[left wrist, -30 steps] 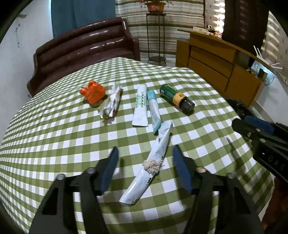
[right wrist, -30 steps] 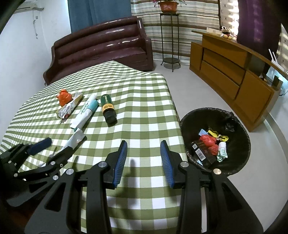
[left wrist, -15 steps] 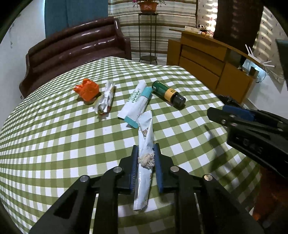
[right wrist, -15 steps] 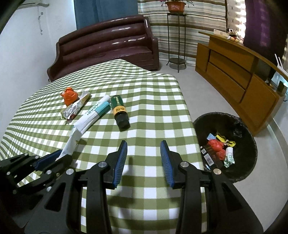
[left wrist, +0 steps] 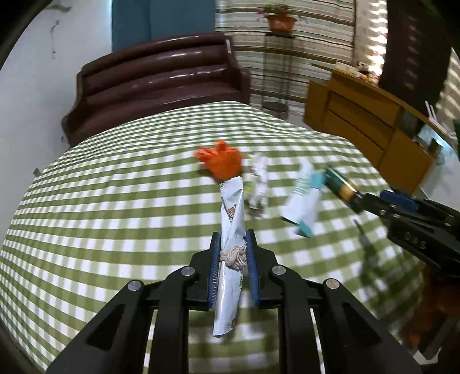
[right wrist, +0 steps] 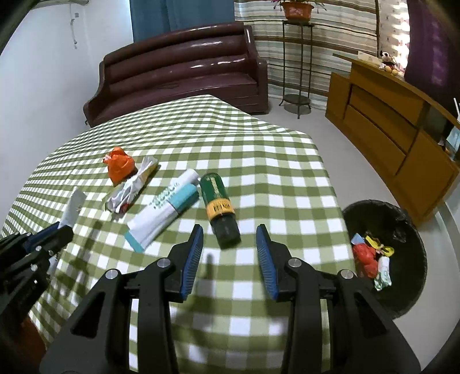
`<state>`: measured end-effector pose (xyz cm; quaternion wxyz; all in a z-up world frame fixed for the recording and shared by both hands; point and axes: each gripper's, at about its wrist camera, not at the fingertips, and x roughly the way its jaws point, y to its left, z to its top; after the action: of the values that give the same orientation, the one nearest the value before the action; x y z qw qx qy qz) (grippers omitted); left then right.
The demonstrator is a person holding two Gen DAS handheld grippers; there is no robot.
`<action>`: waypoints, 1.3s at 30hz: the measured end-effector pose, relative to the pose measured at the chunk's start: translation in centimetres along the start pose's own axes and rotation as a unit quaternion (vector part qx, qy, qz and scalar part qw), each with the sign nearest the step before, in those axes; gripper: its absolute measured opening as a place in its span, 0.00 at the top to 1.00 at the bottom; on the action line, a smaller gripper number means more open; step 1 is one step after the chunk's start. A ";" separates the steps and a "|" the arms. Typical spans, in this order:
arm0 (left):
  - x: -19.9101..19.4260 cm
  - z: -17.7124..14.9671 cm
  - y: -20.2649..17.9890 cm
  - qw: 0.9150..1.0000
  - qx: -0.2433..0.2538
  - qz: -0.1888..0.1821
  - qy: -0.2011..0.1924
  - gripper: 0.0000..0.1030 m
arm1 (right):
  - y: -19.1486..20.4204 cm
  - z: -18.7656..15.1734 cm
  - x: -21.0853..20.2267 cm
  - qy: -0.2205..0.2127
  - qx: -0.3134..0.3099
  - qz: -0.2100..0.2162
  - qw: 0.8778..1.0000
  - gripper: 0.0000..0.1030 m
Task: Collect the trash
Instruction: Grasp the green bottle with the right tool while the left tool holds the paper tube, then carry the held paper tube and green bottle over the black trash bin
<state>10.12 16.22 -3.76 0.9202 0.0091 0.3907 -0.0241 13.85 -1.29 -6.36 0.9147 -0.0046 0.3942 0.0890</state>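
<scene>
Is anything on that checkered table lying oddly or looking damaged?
Mostly litter. The green bottle lies on its side, beside a flattened white and teal tube, a crumpled wrapper and an orange plastic wad. The left tool pinches a long pale sachet with a bit of knotted string. Nothing looks spilled.

- I'm in a home living room: a dark brown leather sofa stands behind my tabletop.
- Green checked cloth covers it.
- A wooden sideboard, striped curtains and a potted plant surround me.
</scene>
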 end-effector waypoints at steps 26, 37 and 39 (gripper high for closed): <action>3.4 1.4 4.3 0.999 -0.032 0.031 0.021 0.82 | 1.8 2.5 4.5 0.040 -0.025 -0.001 0.999 0.77; 3.9 1.2 3.8 0.999 -0.036 0.032 0.022 0.82 | 1.7 1.9 3.3 0.024 -0.023 0.001 0.999 0.77; 3.7 1.1 3.7 0.999 -0.036 0.031 0.021 0.82 | 1.6 1.7 3.0 0.022 -0.022 0.001 1.000 0.77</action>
<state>13.71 19.75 -5.68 0.9119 -0.0112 0.4098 0.0189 16.82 0.90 -7.24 0.9053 -0.0266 0.4122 0.0986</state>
